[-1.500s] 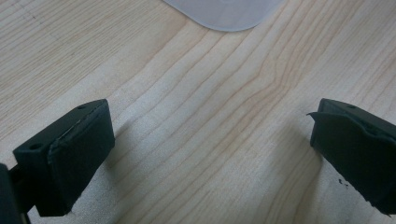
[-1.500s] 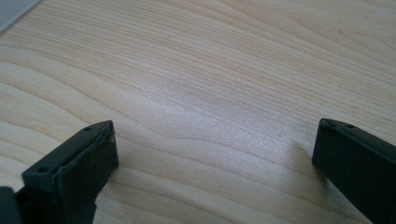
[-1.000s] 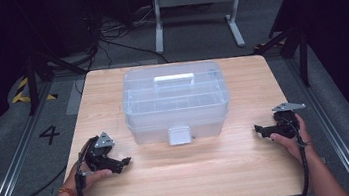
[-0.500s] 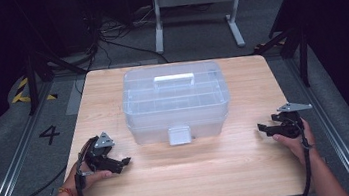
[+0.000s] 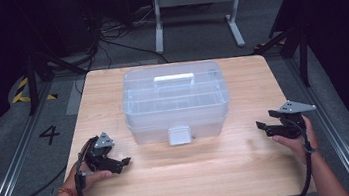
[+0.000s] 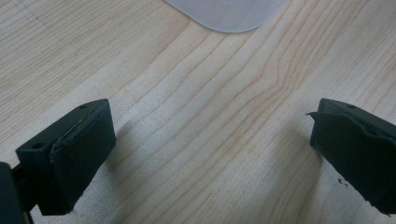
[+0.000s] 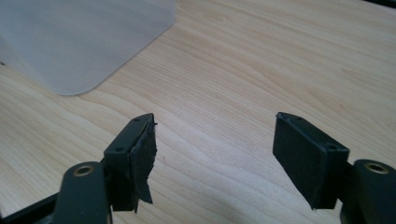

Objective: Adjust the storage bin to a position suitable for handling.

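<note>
The clear box (image 5: pixel 174 103) sits closed at the centre of the worktop (image 5: pixel 206 169). The left claw (image 5: pixel 120 163) rests wide apart at lower left; the right claw (image 5: pixel 262 126), empty, has just been closing partly, perhaps preparing for the front latch (image 5: pixel 179 134).

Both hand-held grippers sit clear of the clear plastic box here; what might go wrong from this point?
1. The front latch is small and low on the clear plastic box; a jaw may slip off it.
2. The right hand-held gripper has just been closing its jaws with nothing between them, so it may arrive too narrow for the white handle.
3. The box looks light; pushing from the left hand-held gripper alone could slide it across the wooden table.
</note>
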Demonstrator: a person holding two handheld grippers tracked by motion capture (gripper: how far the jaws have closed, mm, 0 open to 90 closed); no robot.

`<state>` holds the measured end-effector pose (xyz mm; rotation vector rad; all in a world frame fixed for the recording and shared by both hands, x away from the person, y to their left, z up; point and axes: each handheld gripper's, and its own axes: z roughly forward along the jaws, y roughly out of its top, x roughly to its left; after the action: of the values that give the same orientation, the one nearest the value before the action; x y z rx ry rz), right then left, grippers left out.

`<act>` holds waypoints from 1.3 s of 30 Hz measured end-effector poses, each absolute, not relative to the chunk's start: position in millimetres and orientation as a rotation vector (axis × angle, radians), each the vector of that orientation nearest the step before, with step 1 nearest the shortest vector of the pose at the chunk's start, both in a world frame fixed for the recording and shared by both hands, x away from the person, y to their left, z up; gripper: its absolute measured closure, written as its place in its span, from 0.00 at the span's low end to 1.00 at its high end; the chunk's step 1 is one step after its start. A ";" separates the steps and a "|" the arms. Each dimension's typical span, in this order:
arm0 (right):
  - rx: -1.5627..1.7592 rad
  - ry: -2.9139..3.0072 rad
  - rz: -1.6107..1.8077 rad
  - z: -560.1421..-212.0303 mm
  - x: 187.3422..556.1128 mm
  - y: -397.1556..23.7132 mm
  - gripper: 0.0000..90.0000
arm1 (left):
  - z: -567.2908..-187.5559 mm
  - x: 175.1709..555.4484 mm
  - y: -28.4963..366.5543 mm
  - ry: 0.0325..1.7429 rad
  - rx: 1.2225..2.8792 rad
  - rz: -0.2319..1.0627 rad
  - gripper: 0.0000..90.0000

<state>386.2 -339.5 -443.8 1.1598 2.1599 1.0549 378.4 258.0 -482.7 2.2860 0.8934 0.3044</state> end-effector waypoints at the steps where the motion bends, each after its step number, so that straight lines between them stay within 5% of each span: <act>1: 1.149 2.164 1.063 -442.2 384.8 -338.2 0.37 | -482.7 378.4 258.0 0.894 2.286 0.304 0.01; 39: 0.917 2.167 1.165 -384.9 374.7 -301.3 0.37 | -482.7 378.0 257.9 0.898 2.285 0.306 0.01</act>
<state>374.7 -301.3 -384.9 0.9168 2.1669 1.1650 378.0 257.9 -482.7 2.2846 0.8980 0.3060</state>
